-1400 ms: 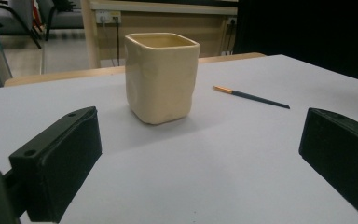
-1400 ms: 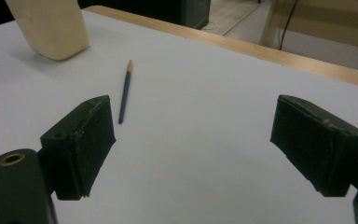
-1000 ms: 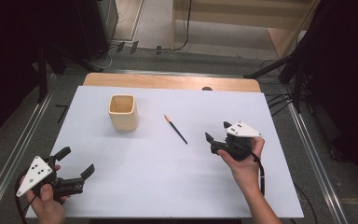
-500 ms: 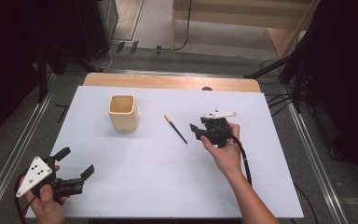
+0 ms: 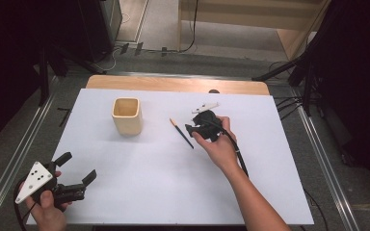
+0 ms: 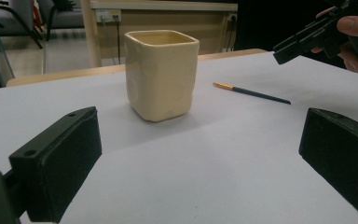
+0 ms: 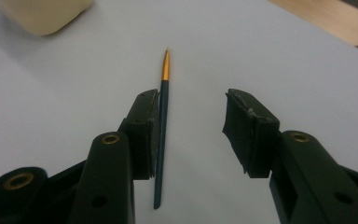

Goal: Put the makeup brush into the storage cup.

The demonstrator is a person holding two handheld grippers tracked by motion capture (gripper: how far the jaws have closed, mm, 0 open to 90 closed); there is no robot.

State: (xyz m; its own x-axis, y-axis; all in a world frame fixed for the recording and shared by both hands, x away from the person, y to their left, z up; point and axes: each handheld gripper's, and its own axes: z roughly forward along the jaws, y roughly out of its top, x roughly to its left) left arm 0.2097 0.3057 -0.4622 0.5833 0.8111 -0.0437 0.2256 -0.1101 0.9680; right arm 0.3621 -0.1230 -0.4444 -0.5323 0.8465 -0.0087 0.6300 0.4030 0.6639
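Behind the right gripper (image 7: 193,135), jaws apart, part of the pencil (image 7: 161,140) hides; left gripper (image 6: 196,158) wide

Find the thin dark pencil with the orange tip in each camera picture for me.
High view: pencil at table centre, just left of the right gripper.
Left gripper view: right of middle, flat on the table.
Right gripper view: centre, beside one jaw's inner face.
Shared landmark: cream cup.

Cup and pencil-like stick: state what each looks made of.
The cup: probably glazed ceramic, possibly plastic; cream, smooth, thick rounded walls with a soft sheen and slight dents. The stick: likely painted wood, a thin dark teal shaft; its orange-gold tapered end shines like metal or lacquer.
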